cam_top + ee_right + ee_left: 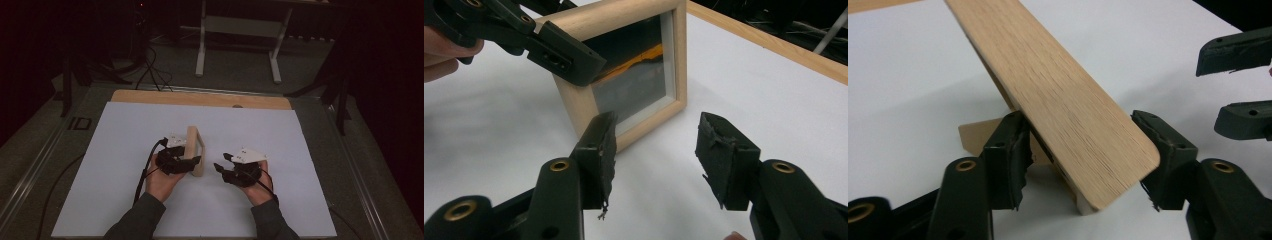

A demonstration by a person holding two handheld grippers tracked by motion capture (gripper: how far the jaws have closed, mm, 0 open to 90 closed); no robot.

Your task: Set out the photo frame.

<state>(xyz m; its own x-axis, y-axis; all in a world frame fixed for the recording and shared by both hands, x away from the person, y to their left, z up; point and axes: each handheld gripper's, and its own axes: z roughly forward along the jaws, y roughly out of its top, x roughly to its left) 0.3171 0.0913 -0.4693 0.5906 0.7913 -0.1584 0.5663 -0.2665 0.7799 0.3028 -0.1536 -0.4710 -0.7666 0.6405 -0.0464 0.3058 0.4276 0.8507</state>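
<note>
White table (125, 200), frame centre: wooden picture frame (194, 150) standing upright. Left tongs (192, 161), at its near end, straddle its edge; jaws around it, contact unclear. Right tongs (222, 162), lower right of it, agape, empty.

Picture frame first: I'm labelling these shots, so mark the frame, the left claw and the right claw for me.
picture frame (574, 107), right gripper view, its near wooden corner.
left claw (1083, 137), left gripper view, midway between its tips.
right claw (656, 137), right gripper view, midway between its tips.
</note>
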